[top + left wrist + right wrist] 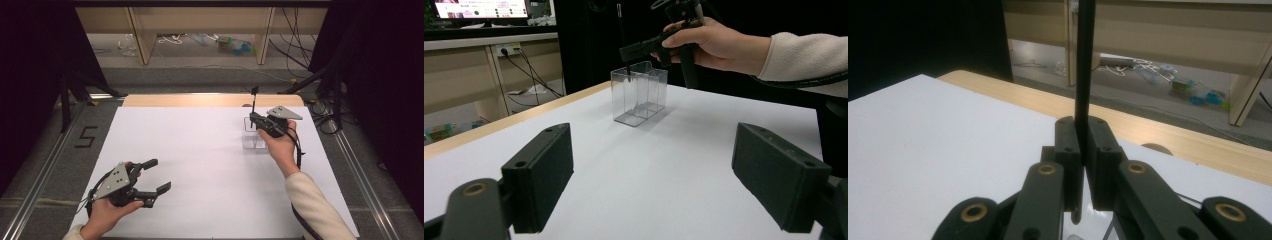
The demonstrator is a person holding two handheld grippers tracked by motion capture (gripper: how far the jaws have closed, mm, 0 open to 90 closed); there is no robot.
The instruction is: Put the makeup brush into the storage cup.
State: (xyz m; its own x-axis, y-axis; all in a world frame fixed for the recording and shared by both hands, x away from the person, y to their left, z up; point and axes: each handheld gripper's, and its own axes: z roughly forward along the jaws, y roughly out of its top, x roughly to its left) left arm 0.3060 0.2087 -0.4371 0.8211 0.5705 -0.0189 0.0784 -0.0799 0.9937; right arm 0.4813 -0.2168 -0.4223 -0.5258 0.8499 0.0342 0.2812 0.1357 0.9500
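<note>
In the high view, a white sheet (200,165) is seen covering a table whose wooden edge (210,100) is exposed at the far side. The left gripper (155,176) is held low near the front left of the sheet, its jaws spread wide with nothing between them. The right gripper (254,119) is held by the right hand (281,145) over a clear plastic box (254,135) that stands on the far right part of the sheet. A thin black rod (254,100) is pinched upright between its jaws.

In the left gripper view, the two black jaws are seen well apart over bare white sheet (664,190). Farther off, the clear plastic box (639,92) is shown standing upright, divided into compartments. The thin black rod (621,40) is lowered into its near-left part, held from above by the right gripper (629,50).

In the right gripper view, the jaws are pressed together on the thin black rod (1084,65), which rises straight up between them; its lower end is seen just below the pads. The wooden edge (1168,135) is crossed behind.
</note>
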